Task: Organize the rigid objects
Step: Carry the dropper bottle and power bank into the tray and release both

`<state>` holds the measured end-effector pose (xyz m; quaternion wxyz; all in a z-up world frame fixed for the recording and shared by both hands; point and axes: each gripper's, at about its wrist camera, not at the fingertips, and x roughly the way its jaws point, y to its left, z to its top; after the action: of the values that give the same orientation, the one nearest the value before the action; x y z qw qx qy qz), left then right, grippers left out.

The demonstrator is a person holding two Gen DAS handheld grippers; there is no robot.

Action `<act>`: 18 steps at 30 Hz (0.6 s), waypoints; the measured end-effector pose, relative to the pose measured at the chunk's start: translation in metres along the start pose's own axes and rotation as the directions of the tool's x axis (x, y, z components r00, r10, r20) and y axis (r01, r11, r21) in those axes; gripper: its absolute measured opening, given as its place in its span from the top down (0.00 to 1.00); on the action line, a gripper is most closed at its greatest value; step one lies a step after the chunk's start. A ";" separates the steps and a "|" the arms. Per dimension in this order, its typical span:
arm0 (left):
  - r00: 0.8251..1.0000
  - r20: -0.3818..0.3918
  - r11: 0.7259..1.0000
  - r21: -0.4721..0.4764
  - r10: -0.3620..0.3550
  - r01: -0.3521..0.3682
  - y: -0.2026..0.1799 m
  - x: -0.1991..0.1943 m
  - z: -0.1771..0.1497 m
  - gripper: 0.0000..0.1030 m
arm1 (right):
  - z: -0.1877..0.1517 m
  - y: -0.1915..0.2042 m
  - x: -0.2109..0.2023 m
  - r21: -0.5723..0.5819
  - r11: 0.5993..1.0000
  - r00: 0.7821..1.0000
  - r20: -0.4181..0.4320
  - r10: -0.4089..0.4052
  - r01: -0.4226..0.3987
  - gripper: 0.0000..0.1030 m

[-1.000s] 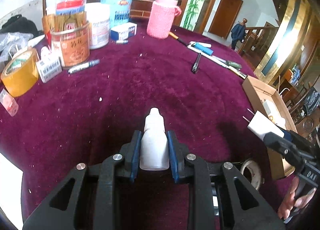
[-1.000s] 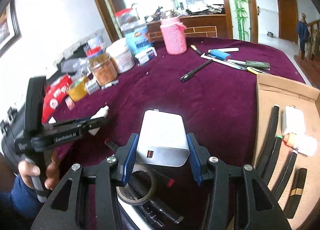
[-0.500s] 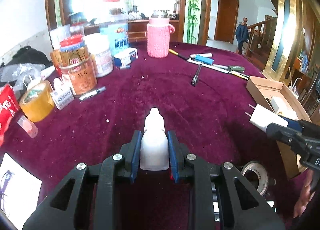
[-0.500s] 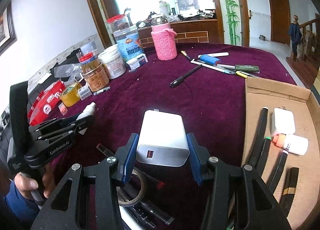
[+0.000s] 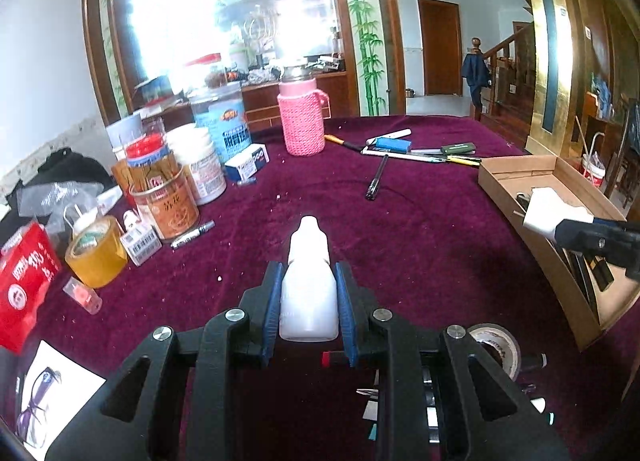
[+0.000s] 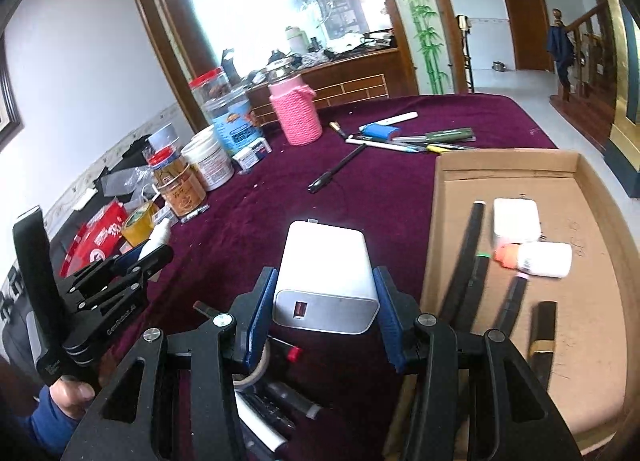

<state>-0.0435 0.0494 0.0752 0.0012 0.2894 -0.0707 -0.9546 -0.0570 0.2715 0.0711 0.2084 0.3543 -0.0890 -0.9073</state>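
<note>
Now the right gripper (image 6: 326, 297) fingers pinch the white charger (image 6: 326, 281), just left of the cardboard box (image 6: 508, 165). The left gripper (image 5: 308, 297) fingers pinch a small white bottle (image 5: 307, 285), farther from it over the worktop (image 5: 400, 229).

Both grippers, the left gripper (image 5: 308, 301) and right gripper (image 6: 325, 301), are black plastic frames with triangular cut-outs, silver round screws and blue finger pads; one side reads "GenRobot.AI" in white; the hand (image 6: 72, 395) wears a blue sleeve

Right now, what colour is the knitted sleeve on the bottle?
Pink; the knitted sleeve shows best in the left wrist view.
</note>
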 end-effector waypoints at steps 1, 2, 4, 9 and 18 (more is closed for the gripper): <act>1.000 0.005 1.000 0.004 0.002 -0.002 -0.002 -0.002 0.001 0.77 | 0.000 -0.002 -0.001 0.007 1.000 1.000 0.003 -0.001 0.001 0.58; 1.000 0.007 1.000 0.008 0.002 -0.002 -0.004 -0.004 0.000 0.77 | 0.001 -0.004 -0.003 0.010 1.000 1.000 0.006 -0.003 0.003 0.58; 1.000 0.011 1.000 0.013 0.004 -0.005 -0.006 -0.007 0.000 0.77 | 0.001 -0.008 -0.006 0.017 1.000 1.000 0.013 -0.009 0.009 0.58; 1.000 0.020 0.999 0.034 0.015 -0.016 -0.011 -0.010 0.002 0.77 | 0.000 -0.014 -0.012 0.031 0.999 1.000 0.025 -0.018 0.017 0.58; 1.000 0.008 0.999 0.038 -0.013 0.013 -0.023 -0.020 0.008 0.77 | 0.005 -0.036 -0.032 0.061 0.997 0.997 0.065 -0.041 0.037 0.58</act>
<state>-0.0309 0.0738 0.0899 -0.0107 0.2858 -0.0867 -0.9543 -0.0499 0.3178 0.0833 0.1768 0.3319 -0.1157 -0.9193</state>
